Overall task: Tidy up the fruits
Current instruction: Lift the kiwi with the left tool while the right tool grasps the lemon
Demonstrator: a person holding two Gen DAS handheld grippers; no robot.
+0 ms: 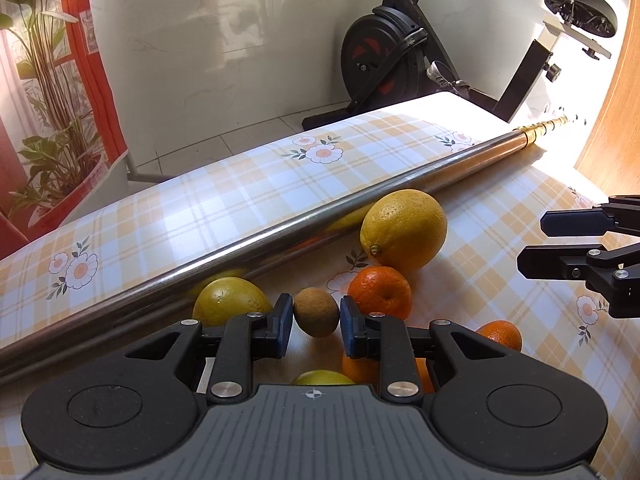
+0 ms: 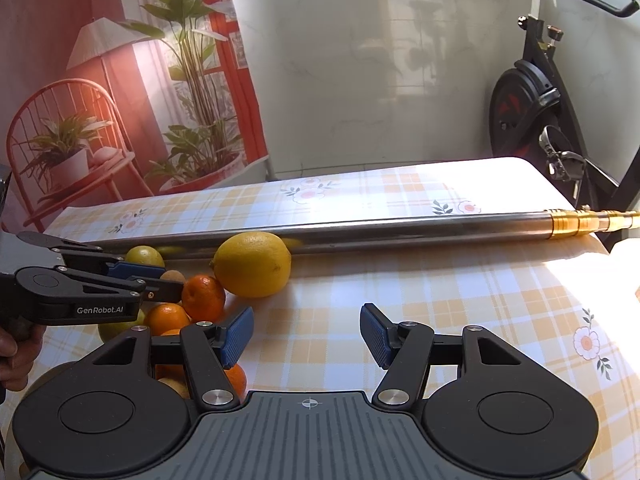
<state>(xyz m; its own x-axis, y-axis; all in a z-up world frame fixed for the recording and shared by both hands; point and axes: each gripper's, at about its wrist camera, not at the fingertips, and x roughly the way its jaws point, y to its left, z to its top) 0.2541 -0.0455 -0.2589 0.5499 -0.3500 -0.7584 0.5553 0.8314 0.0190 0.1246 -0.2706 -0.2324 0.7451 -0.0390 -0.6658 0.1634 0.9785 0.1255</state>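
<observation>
A brown kiwi (image 1: 316, 312) sits between the blue pads of my left gripper (image 1: 316, 320), which is shut on it, the pads touching both sides. Around it on the checked tablecloth (image 1: 180, 216) lie a large yellow citrus (image 1: 404, 236), an orange mandarin (image 1: 380, 294) and a yellow-green citrus (image 1: 230, 302). The right wrist view shows the left gripper (image 2: 168, 276) from the side over the same pile, beside the large yellow citrus (image 2: 253, 264) and mandarin (image 2: 204, 296). My right gripper (image 2: 307, 336) is open over bare cloth to the right of the pile.
A long steel pole (image 1: 280, 220) with a brass end lies across the table just behind the fruit. More mandarins (image 1: 502, 334) lie near me. An exercise bike (image 1: 384, 52) stands beyond the far table edge. A hand (image 2: 16, 356) holds the left gripper.
</observation>
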